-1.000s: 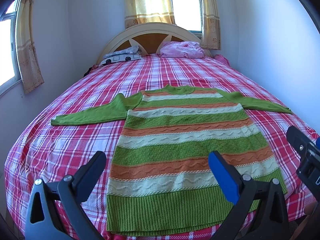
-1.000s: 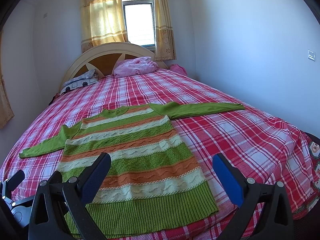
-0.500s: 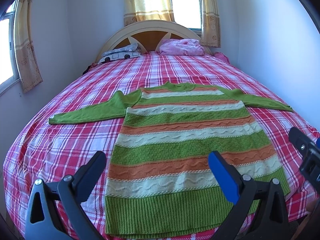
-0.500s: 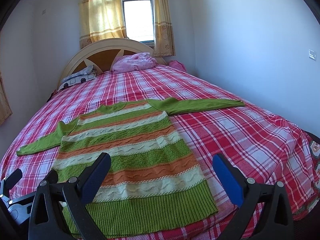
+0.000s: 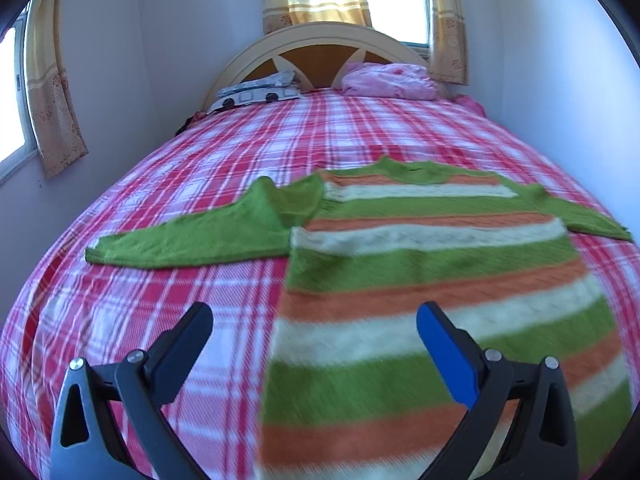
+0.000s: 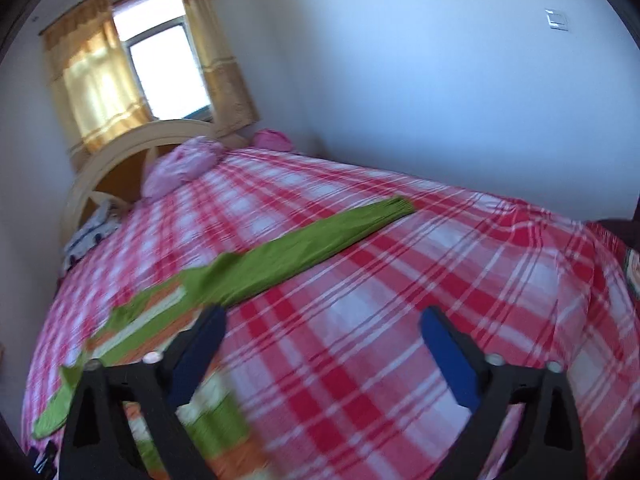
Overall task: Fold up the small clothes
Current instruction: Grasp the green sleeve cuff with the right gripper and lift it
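A green, orange and cream striped sweater (image 5: 432, 264) lies flat on the bed with both sleeves spread. My left gripper (image 5: 316, 324) hovers open over the sweater's left edge, below the left green sleeve (image 5: 192, 240), nothing between its fingers. In the right wrist view the right green sleeve (image 6: 304, 252) stretches up and right across the plaid sheet. My right gripper (image 6: 324, 332) hangs over the sheet just below that sleeve, tilted; its jaws are closing and hold nothing. The sweater body (image 6: 160, 328) sits at its left finger.
The bed (image 5: 160, 312) has a red and white plaid sheet, a curved headboard (image 5: 316, 44), a pink pillow (image 5: 392, 80) and a patterned pillow (image 5: 256, 94). White walls close in on both sides. A window with yellow curtains (image 6: 168, 68) is behind the headboard.
Both grippers moved forward over the bed. The left one shifted toward the left sleeve. The right one swung right and rolled, so the right sleeve now lies just ahead of it.
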{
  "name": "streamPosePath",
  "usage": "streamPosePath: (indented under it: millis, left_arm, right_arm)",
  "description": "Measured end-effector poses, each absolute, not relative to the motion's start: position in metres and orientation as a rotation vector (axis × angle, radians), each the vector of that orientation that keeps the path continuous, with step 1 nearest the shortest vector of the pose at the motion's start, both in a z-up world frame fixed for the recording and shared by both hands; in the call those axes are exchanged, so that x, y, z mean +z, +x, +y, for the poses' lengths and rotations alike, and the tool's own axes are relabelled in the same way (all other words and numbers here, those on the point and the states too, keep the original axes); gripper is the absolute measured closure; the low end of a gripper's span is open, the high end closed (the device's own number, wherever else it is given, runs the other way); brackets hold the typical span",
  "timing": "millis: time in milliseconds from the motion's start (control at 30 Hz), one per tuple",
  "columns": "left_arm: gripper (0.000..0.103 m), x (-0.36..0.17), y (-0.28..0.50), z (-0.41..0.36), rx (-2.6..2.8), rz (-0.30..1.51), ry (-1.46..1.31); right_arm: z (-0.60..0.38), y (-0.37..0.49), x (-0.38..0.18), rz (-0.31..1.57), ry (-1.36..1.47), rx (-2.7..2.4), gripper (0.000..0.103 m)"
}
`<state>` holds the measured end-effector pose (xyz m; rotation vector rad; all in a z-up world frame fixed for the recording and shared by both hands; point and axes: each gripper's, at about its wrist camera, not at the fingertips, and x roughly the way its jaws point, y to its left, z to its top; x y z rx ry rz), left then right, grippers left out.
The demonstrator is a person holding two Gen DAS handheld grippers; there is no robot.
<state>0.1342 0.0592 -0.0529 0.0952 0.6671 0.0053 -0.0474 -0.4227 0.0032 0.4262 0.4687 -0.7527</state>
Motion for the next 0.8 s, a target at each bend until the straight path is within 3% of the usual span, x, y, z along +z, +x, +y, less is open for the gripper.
streamPosePath:
  millis: [67,100,300,633,733,800]
  left_arm:
    - [0.000,-0.059,0.150,0.063,0.022,0.670,0.100]
    - [0.000,-0.062,0.159,0.065,0.030,0.675,0.098]
    - [0.000,-0.090,0.199,0.079,0.110,0.732,0.048]
    - [0.000,-0.118,0.224,0.093,0.135,0.858,-0.072]
    - [0.000,-0.122,0.225,0.099,0.124,0.881,-0.126]
    - [0.000,-0.122,0.222,0.098,0.123,0.871,-0.126]
  right_arm:
    - [-0.473,-0.029,0.005,0.514,0.428,-0.790,0.045]
    - [-0.498,-0.022,0.003,0.524,0.483,-0.775,0.047]
    - [-0.616,0.008,-0.033,0.533,0.814,-0.836,0.047]
    - [-0.687,0.075,-0.082,0.597,0.805,-0.972,0.048]
    - [-0.691,0.096,-0.084,0.642,0.750,-0.961,0.053]
    - [-0.690,0.106,-0.087,0.682,0.687,-0.997,0.066]
